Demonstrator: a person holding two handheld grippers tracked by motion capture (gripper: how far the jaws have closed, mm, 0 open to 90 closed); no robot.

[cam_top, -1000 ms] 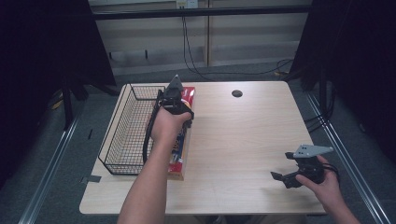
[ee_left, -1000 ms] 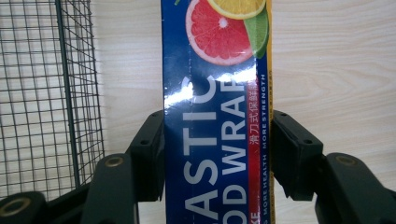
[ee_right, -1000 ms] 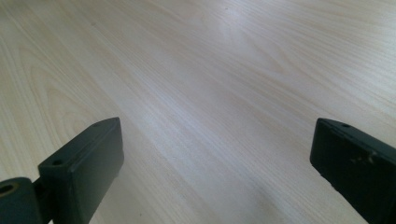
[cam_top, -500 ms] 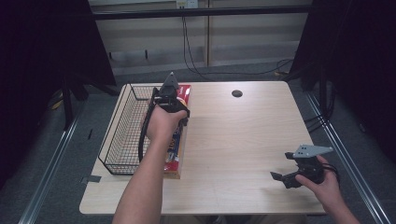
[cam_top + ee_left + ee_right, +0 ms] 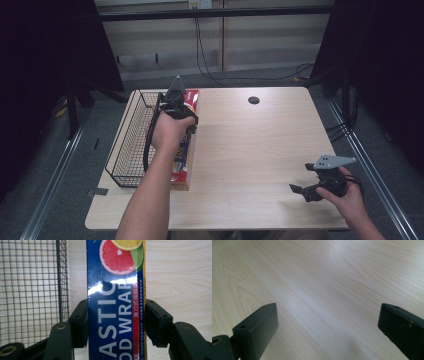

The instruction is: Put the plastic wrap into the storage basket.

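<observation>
Left claw pinching a plastic wrap box beside the basket

Nearest, the right claw [image 5: 306, 190] rests spread on the counter [image 5: 260, 150]; farther off, the left claw [image 5: 116, 322] clamps the plastic wrap box [image 5: 116, 302], lying just beside the wire basket [image 5: 131, 140].

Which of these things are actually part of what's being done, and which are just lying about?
In use:
- plastic wrap box, clamped in the left gripper
- wire basket right beside it

Lying about:
- right gripper, open over bare table
- small dark disc
</observation>
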